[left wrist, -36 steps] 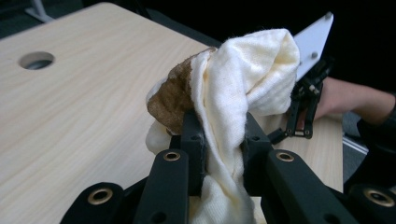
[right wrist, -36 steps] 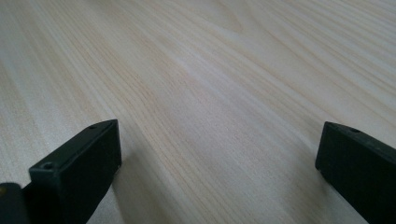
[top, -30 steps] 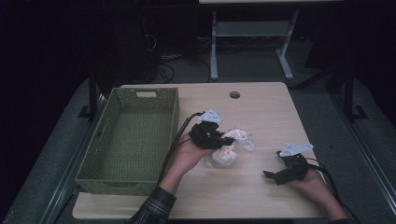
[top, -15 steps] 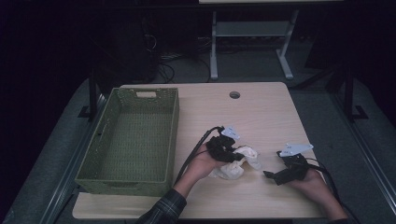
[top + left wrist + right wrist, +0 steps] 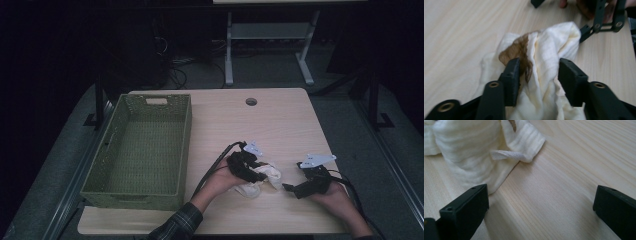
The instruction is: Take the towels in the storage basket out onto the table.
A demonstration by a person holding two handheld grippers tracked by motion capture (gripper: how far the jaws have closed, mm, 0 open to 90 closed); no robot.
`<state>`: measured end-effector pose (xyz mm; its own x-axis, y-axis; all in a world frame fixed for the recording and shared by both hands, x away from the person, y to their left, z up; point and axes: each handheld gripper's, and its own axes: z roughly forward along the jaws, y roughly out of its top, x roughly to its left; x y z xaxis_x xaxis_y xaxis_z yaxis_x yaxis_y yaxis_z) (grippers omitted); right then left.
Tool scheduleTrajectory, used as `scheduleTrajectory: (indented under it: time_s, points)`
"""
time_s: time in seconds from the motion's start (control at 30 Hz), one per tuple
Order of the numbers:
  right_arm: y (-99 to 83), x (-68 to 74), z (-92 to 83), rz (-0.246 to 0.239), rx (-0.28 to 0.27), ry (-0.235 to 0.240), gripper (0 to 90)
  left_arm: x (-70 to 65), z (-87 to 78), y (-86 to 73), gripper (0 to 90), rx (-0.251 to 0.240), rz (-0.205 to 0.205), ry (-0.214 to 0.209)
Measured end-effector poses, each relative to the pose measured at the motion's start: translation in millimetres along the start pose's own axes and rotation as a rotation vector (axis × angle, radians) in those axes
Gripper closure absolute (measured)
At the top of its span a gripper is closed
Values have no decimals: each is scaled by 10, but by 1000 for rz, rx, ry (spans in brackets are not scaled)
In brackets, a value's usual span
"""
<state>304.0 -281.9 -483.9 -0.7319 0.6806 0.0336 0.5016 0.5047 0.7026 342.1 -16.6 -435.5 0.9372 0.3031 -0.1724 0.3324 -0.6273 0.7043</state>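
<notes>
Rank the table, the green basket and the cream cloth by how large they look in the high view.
1. table
2. green basket
3. cream cloth, partly hidden under the left gripper, though clearly the smallest

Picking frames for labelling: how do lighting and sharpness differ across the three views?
High view: dim, surroundings nearly black, cloth small and pale on the table. Left gripper view: bright, cloth sharp, near jaws soft. Right gripper view: bright, wood grain crisp, jaws blurred at the edges.
</notes>
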Motion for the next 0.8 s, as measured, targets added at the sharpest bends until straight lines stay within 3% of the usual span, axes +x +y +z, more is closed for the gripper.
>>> scheduleTrajectory:
  time_s: [0.13, 0.2, 0.23, 0.33, 0.43, 0.47, 0.5, 0.53, 0.57, 0.6, 0.63, 0.73, 0.8]
  points:
    - [-4, 3, -11, 2, 4, 0, 0, -10, -138, 20, 449, -42, -14, 16]
    - [22, 10, -30, 8, 44, -1, 0, -6, -241, 12, 443, -63, -24, 37]
    - [50, 8, -48, -3, 78, 3, 35, 0, -313, -16, 442, -77, -39, 58]
    - [58, 4, -88, -4, 79, 16, 113, 7, -379, -69, 443, -89, -54, 82]
    - [74, -38, -181, 15, 32, 38, 156, 9, -488, -210, 443, -82, -82, 144]
    - [83, -50, -204, 30, 22, 44, 180, 9, -488, -210, 444, -82, -82, 144]
    - [91, -73, -220, 29, 8, 53, 203, 8, -532, -266, 445, -103, -119, 167]
    - [91, -73, -220, 29, 8, 53, 203, 8, -532, -266, 446, -103, -119, 167]
    - [116, -94, -249, 25, -7, 66, 267, -5, -562, -313, 447, -120, -153, 185]
    - [116, -94, -249, 25, -7, 66, 267, -5, -562, -313, 447, -120, -153, 185]
    - [150, -104, -267, 22, -32, 88, 342, -28, -576, -353, 446, -119, -151, 204]
    - [226, -93, -286, 9, -59, 121, 423, -73, -588, -417, 446, -116, -156, 219]
    - [249, -90, -286, 3, -70, 131, 446, -79, -597, -441, 444, -110, -154, 223]
